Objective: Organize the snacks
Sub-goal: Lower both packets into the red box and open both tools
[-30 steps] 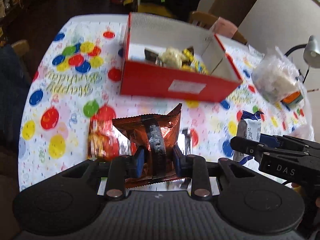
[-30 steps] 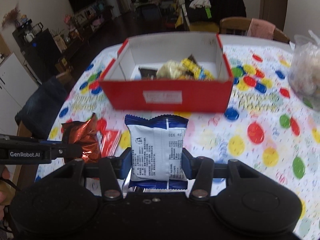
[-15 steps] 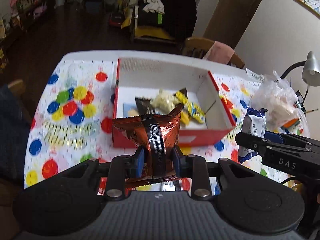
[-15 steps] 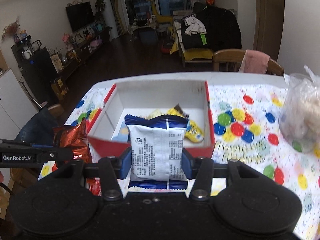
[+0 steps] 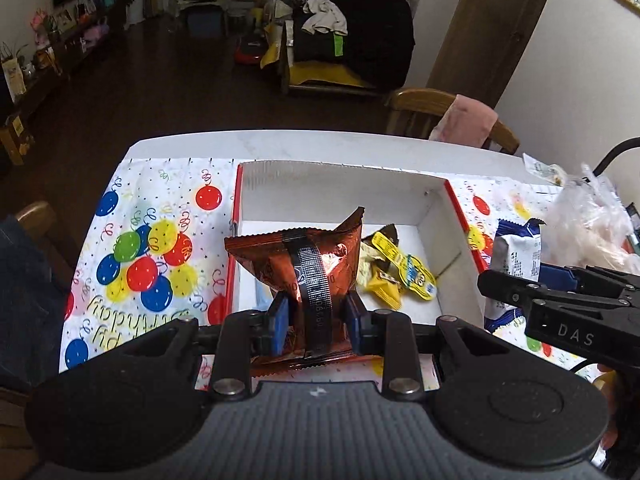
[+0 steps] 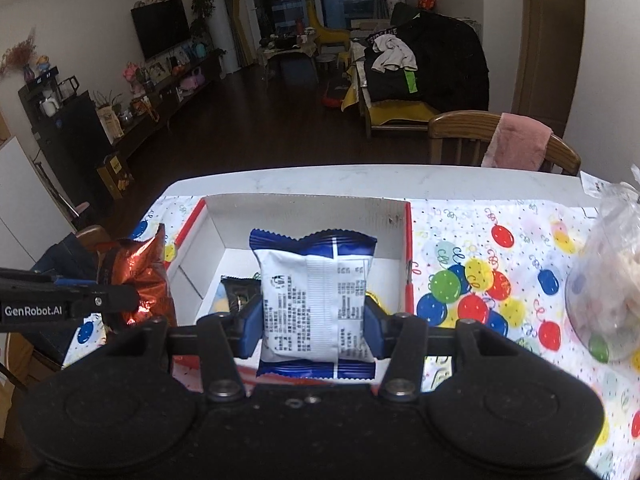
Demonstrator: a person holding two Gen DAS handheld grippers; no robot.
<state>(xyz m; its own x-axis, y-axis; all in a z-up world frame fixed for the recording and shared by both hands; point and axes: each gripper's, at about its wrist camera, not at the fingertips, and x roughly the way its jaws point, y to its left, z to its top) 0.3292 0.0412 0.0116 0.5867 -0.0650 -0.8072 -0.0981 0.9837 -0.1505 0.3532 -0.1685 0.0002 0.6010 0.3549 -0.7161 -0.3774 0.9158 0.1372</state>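
Note:
My left gripper (image 5: 316, 326) is shut on a copper-brown foil snack packet (image 5: 304, 264), held up over the near part of the red box (image 5: 436, 216) with white inside walls. My right gripper (image 6: 314, 330) is shut on a white and blue snack packet (image 6: 316, 300), also hanging above the red box (image 6: 308, 216). Yellow wrapped sweets (image 5: 400, 272) and a dark packet (image 6: 236, 292) lie on the box floor. In the left wrist view the white and blue packet (image 5: 516, 256) shows at the right; in the right wrist view the brown packet (image 6: 138, 276) shows at the left.
The table wears a balloon-print birthday cloth (image 5: 136, 264). A clear plastic bag of snacks (image 6: 608, 280) stands at the right. A wooden chair with a pink cloth (image 6: 516, 144) sits behind the table. A dark chair back (image 5: 24, 272) is at the left edge.
Both grippers have carried their packets forward and up from the tablecloth in front of the box to above its opening. The grips have not changed.

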